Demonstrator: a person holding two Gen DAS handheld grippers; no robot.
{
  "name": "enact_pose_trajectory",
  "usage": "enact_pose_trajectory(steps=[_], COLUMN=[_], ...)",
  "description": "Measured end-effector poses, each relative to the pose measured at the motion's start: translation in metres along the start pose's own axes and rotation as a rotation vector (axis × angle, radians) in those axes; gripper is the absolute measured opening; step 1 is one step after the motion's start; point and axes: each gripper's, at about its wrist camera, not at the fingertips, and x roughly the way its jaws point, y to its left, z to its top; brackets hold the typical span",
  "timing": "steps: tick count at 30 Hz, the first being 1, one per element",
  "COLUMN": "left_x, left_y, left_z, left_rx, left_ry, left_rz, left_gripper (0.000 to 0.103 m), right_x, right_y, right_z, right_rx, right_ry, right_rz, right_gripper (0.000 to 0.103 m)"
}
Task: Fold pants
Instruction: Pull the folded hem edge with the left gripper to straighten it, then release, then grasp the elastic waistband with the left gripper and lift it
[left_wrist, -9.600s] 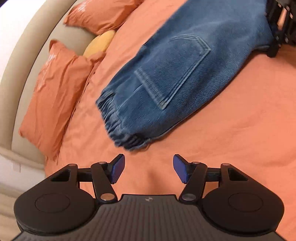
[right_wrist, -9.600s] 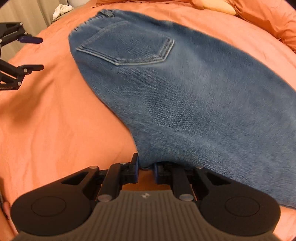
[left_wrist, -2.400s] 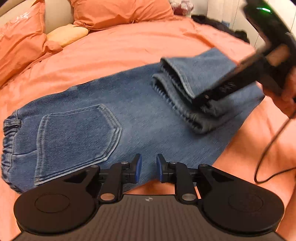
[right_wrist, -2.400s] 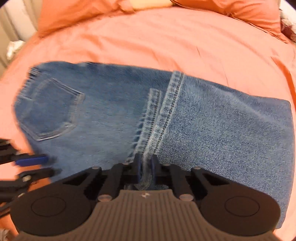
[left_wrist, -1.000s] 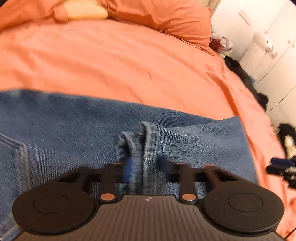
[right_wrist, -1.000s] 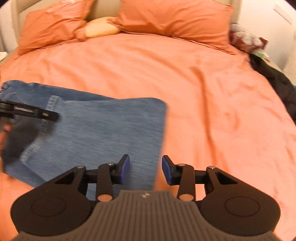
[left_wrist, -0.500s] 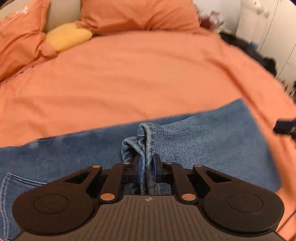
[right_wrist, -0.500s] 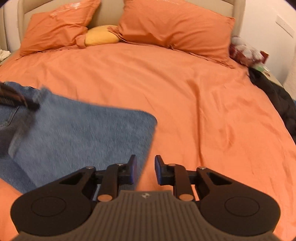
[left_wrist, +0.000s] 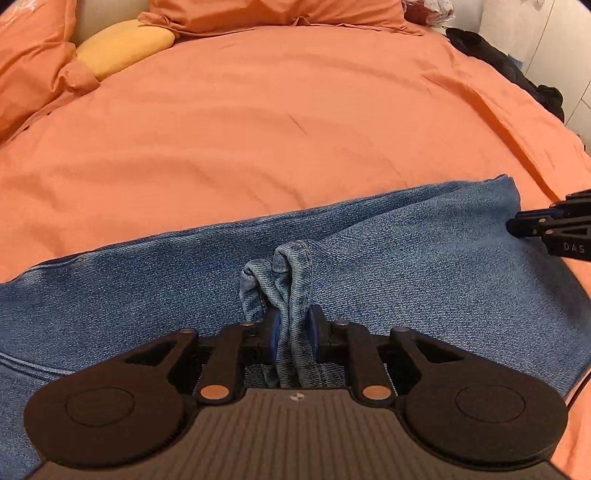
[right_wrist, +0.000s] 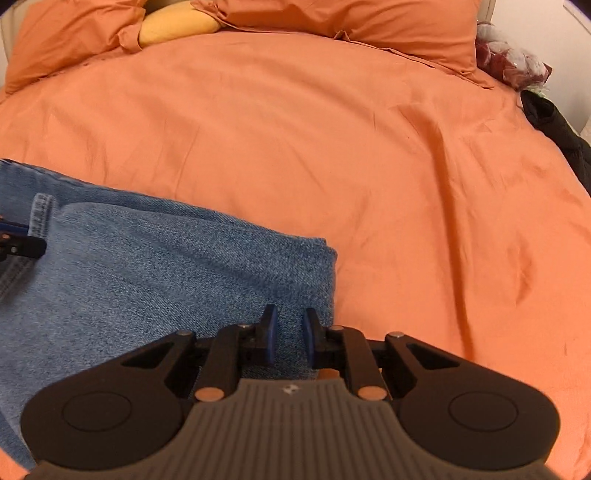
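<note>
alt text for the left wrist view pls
The left gripper is shut on the bunched hem of folded blue jeans, which lie flat across an orange bedspread. The right gripper pokes in at the right edge over the jeans' folded end; orange pillows line the headboard.

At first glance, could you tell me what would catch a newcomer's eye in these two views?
The blue jeans stand out, lying folded across the near side of the orange bedspread. The left gripper pinches a bunched hem at their middle, while the right gripper sits slightly parted over the folded edge. A yellow pillow peeks between orange pillows at the head of the bed.
</note>
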Motion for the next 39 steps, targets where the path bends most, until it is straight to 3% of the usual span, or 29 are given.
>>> enact_pose_trajectory(steps=[7,14,19,24,29,34,39], left_x=[-0.022,-0.066,-0.061,-0.044,-0.041,-0.070,-0.122], left_y=[-0.007,-0.030,-0.049,-0.046,-0.050,-0.033,-0.001], left_z=[0.002,-0.036,-0.061,-0.068,-0.065,-0.073,-0.090], left_rx=[0.025,0.128,0.206,0.155,0.156,0.087,0.068], left_ry=[0.015,-0.004,0.034,0.066,0.069,0.033,-0.034], left_rz=[0.036,-0.002,0.029,0.024,0.055,0.026,0.063], left_gripper=[0.036,0.034,0.027,0.027,0.028,0.036,0.050], right_x=[-0.047,-0.100,-0.102,-0.071,-0.070,-0.079,-0.112], right_y=[-0.003,0.003,0.017,0.025,0.030,0.040,0.052], right_z=[-0.010,-0.064,-0.091,-0.110,-0.106,-0.097,-0.096], right_rx=[0.018,-0.036,-0.090,-0.116,-0.124,-0.154,-0.209], right_ry=[0.014,0.042,0.061,0.088,0.100,0.114,0.009], right_rz=[0.037,0.114,0.118,0.090,0.066,0.019,0.035], right_gripper=[0.013,0.013,0.012,0.013,0.013,0.013,0.014])
